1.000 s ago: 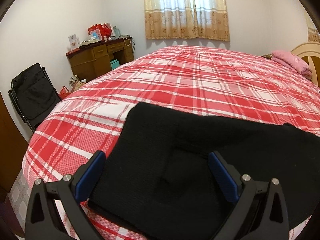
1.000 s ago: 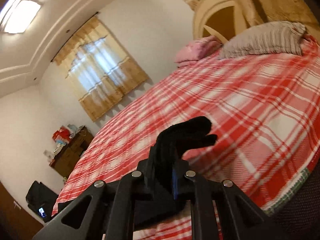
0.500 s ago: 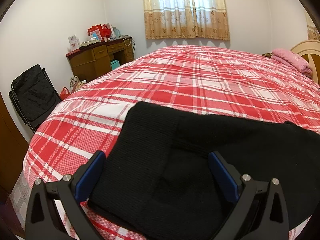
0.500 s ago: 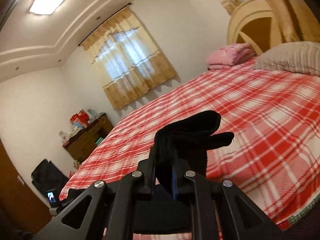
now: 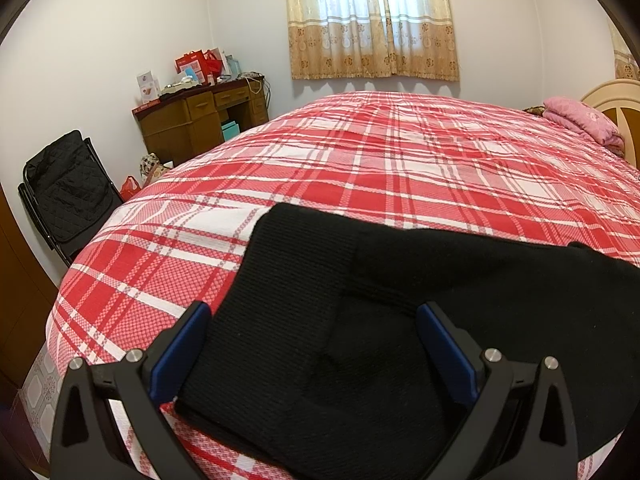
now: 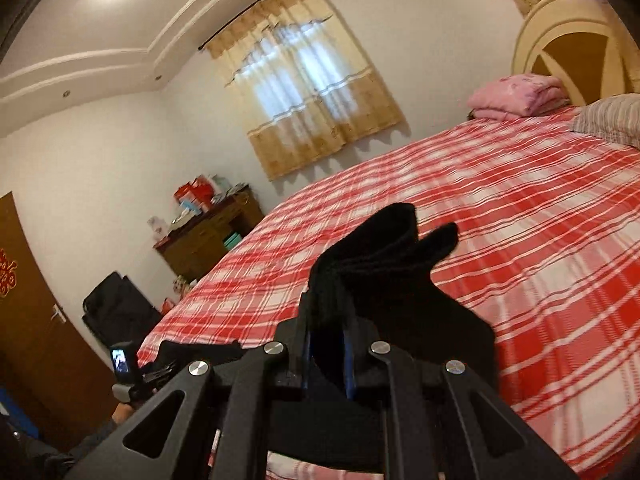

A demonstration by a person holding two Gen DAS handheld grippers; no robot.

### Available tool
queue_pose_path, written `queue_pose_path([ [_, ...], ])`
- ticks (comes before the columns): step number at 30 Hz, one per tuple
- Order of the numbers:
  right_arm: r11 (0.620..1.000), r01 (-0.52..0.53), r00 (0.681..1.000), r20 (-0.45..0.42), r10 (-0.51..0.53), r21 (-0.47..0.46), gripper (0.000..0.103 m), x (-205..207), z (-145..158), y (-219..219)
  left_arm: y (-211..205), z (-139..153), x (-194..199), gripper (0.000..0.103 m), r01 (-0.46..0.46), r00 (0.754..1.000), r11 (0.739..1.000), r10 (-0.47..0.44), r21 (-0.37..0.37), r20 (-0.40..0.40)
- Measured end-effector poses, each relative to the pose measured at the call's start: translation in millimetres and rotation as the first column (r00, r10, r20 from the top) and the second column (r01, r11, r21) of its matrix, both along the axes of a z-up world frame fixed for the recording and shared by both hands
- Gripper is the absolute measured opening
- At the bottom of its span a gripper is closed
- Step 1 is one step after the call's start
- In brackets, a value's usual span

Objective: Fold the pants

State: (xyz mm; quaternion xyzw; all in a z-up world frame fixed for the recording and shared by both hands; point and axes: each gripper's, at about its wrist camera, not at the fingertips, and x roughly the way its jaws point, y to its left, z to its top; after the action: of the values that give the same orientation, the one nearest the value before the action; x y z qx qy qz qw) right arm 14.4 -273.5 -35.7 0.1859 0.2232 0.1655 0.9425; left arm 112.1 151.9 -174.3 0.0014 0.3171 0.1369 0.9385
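on the red-and-white plaid bedspread (image 5: pixel 380 168), near its front edge, lie the black ribbed-knit pants (image 5: pixel 360 320), just as they lay a second ago. the left gripper (image 5: pixel 316 344) hangs over them as before, its blue-padded fingers (image 5: pixel 180 344) spread wide to either side of the cloth, clamping nothing. the right gripper (image 6: pixel 328 344) is clamped on a bunched end of the pants (image 6: pixel 384 264), lifted clear of the bedspread (image 6: pixel 500 216); its view has swung since the earlier frame, so the cream arched headboard (image 6: pixel 576 44) now sits further right.
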Motion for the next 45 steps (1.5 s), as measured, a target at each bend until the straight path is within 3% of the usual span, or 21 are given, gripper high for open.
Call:
queue_pose_path([
  [11,0.986,-0.145,0.983,-0.123,0.134,-0.085,0.012,35,-49,70,-1,0,0,0.103,-0.001,1.000,1.000,0.001,0.000,0.000],
  [20,0.939,-0.267,0.939,-0.277,0.202,-0.219,0.012,47,-105,116,-5,9,-4,0.103,-0.016,1.000,1.000,0.016,-0.004,0.017],
  [23,0.921,-0.299,0.917,-0.342,0.205,-0.249,0.014,54,-118,121,-18,22,-6,0.103,0.031,0.999,0.999,-0.031,-0.023,0.041],
  [28,0.924,-0.321,0.900,-0.370,0.231,-0.206,0.043,47,-111,109,-56,37,-7,0.103,0.182,0.983,0.980,-0.180,-0.075,0.035],
  [32,0.936,-0.301,0.923,-0.303,0.238,-0.182,0.045,32,-92,80,-96,44,-6,0.103,0.320,0.947,0.936,-0.321,-0.146,0.021],
  [36,0.990,-0.076,0.971,-0.234,0.046,-0.120,0.046,28,-84,18,-151,49,-2,0.103,0.470,0.878,0.858,-0.479,-0.207,0.008],
  [40,0.994,0.109,0.968,-0.230,-0.098,0.033,0.049,28,-88,-34,-209,49,4,0.103,0.580,0.797,0.767,-0.604,-0.275,-0.005],
  [42,0.984,0.171,0.961,-0.230,-0.155,0.048,0.050,27,-92,-47,-237,46,7,0.100,0.615,0.757,0.721,-0.654,-0.319,-0.019],
  [44,0.976,0.209,0.952,-0.239,-0.190,0.057,0.050,27,-96,-55,-262,42,13,0.090,0.643,0.717,0.678,-0.697,-0.355,-0.033],
  [45,0.972,0.227,0.948,-0.243,-0.206,0.064,0.050,27,-98,-58,-271,40,11,0.087,0.651,0.705,0.668,-0.708,-0.360,-0.040],
])
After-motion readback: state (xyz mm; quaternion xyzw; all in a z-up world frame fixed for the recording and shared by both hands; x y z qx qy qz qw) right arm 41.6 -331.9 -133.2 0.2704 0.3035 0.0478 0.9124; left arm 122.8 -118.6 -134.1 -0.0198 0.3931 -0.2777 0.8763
